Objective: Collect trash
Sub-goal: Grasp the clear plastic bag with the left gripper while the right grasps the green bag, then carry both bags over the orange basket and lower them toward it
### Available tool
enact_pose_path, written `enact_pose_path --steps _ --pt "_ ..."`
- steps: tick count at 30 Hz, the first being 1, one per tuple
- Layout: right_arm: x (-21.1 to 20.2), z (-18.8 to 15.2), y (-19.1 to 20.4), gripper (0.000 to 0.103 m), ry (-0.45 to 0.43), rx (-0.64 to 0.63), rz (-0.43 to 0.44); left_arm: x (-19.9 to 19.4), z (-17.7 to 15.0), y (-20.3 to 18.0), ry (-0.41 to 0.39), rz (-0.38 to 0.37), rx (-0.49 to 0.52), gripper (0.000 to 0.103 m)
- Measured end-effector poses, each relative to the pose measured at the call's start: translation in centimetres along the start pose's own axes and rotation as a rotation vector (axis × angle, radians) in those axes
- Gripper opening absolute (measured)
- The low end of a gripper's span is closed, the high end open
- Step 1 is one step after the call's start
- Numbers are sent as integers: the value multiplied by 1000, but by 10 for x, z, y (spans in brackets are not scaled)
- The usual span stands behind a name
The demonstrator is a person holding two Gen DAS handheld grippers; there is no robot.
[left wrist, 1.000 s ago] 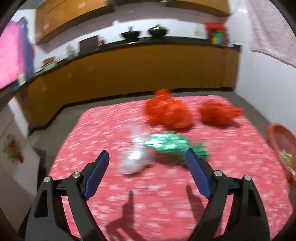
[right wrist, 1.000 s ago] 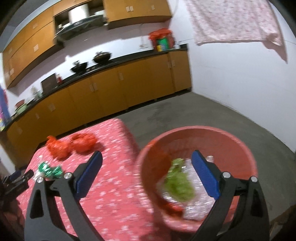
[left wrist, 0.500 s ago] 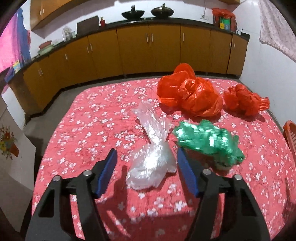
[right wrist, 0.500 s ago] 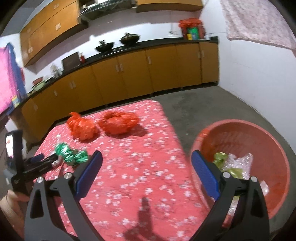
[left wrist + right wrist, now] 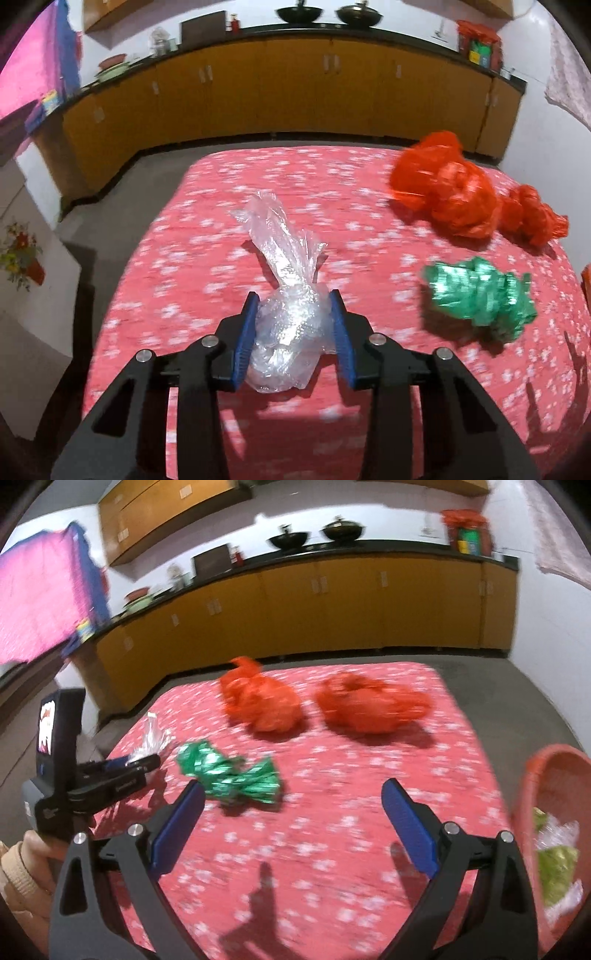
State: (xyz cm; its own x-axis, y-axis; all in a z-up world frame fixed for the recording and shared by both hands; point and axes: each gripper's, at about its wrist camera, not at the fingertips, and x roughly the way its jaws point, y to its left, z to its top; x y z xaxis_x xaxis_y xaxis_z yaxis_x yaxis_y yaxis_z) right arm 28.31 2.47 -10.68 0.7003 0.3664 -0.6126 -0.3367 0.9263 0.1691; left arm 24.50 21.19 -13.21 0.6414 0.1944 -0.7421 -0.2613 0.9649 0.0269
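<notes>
Blue fingers [image 5: 246, 338] of my left gripper [image 5: 293, 299] squeeze the clear plastic bag [image 5: 286, 314], shiny and crumpled, near the table's [image 5: 207, 236] left edge. My right gripper [image 5: 291, 794] is wide open and holds nothing. Farther on lie a green wrapper [image 5: 480, 295] and two red bags [image 5: 443, 192], with bare cloth between.

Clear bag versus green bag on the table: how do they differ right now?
The clear bag sits pinched between the jaws of the left gripper; the green bag lies free, with nothing touching it. The clear bag is see-through with a long twisted neck pointing away; the green bag is shiny, opaque and bunched into a wide lump. Both are crumpled plastic on the red flowered tablecloth.
</notes>
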Motion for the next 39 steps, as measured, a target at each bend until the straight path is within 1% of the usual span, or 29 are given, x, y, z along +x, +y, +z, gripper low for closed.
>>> enact_pose_path --steps 4,7,10,12,14,15,18,19,20,22,24,28,33,34,39 --pt "27 6 32 92 35 -79 39 1 -4 23 6 30 -44 39" --pt "43 10 51 91 52 -139 35 1 -3 37 11 37 -73 39" --pt "58 13 63 89 89 -188 30 1 -2 42 12 41 -82 39" --pt "66 12 70 86 122 -220 34 1 -2 44 14 42 -85 39" --pt "72 10 74 79 158 -239 46 1 -2 46 17 42 -89 39" --pt "75 8 75 77 184 -240 64 1 -3 47 17 41 -90 39" --pt "78 3 75 66 231 -230 97 -1 -5 46 18 39 -85 39" --pt "79 0 75 56 242 -232 99 -2 -5 45 18 39 -85 39" --pt "80 -4 76 43 257 -237 101 -3 -5 45 17 37 -85 39" --pt "79 -7 77 39 256 -249 84 -5 -6 45 15 33 -84 39" --pt "75 -8 73 38 250 -229 81 -9 -6 43 11 29 -81 39" --pt "57 -9 56 37 209 -190 43 -19 -6 35 -3 15 -63 39" --pt "21 -8 16 37 152 -98 -59 -38 -8 13 -26 -36 -31 39" --pt "9 -7 6 37 136 -77 -90 -40 -8 8 -31 -45 -24 39" --pt "-46 -8 -42 37 71 39 -187 -66 -9 -32 -64 -134 35 39"
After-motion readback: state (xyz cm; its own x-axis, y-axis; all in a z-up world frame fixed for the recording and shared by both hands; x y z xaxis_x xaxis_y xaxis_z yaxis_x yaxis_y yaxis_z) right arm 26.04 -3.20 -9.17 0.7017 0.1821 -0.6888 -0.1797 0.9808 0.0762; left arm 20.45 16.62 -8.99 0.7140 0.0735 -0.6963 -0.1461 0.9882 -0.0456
